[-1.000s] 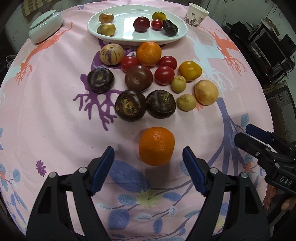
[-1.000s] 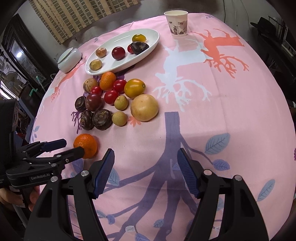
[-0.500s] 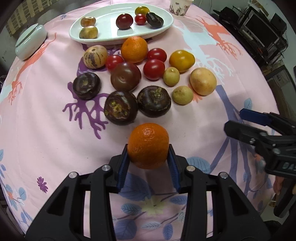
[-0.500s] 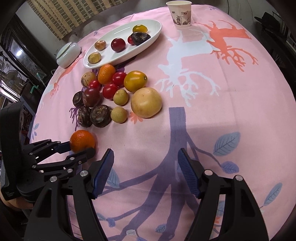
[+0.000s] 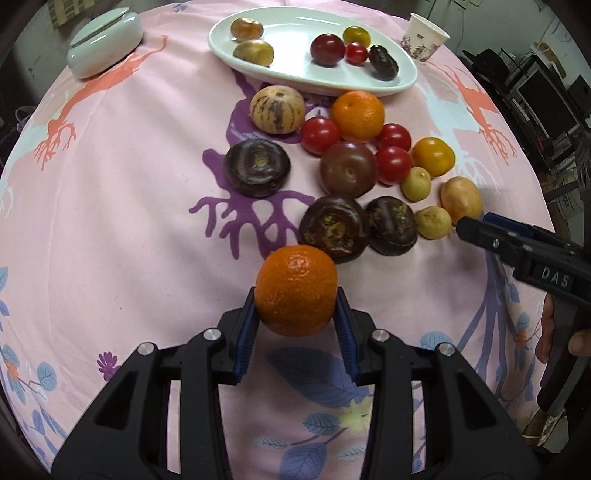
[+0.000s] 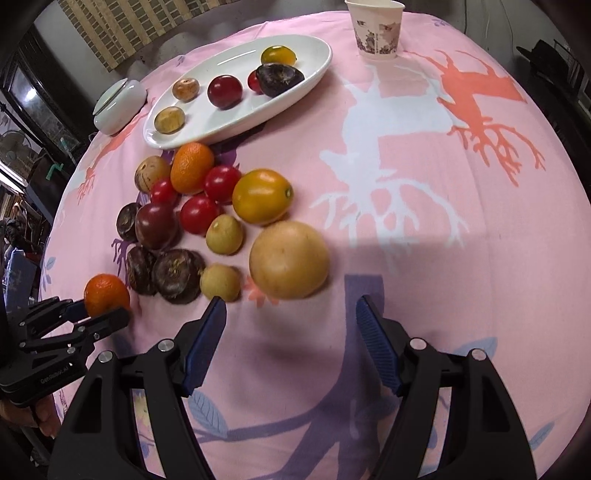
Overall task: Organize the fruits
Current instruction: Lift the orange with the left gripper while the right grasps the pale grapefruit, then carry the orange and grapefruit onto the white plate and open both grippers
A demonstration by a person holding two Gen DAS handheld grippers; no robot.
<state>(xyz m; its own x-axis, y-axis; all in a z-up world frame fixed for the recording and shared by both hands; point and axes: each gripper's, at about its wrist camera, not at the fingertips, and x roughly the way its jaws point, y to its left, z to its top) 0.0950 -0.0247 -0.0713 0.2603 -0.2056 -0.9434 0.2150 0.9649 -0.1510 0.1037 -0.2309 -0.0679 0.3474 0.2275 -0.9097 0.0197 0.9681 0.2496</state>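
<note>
My left gripper [image 5: 296, 317] is shut on an orange tangerine [image 5: 296, 290] and holds it a little above the pink cloth, just in front of the fruit pile; it shows too in the right wrist view [image 6: 105, 295]. My right gripper [image 6: 291, 325] is open and empty, just short of a large yellow round fruit [image 6: 289, 254]. A white oval plate [image 5: 295, 62] at the back holds several small fruits. A second tangerine [image 5: 357, 115], red tomatoes, dark purple fruits [image 5: 334, 228] and yellow fruits lie loose between plate and grippers.
A paper cup [image 6: 375, 31] stands at the back right beyond the plate. A white lidded dish [image 5: 105, 44] sits at the back left. The round table falls away at its edges, with dark furniture and clutter around it.
My left gripper closed on the near tangerine and lifted it off the cloth. My right gripper moved forward and left, closer to the large yellow fruit, staying open.
</note>
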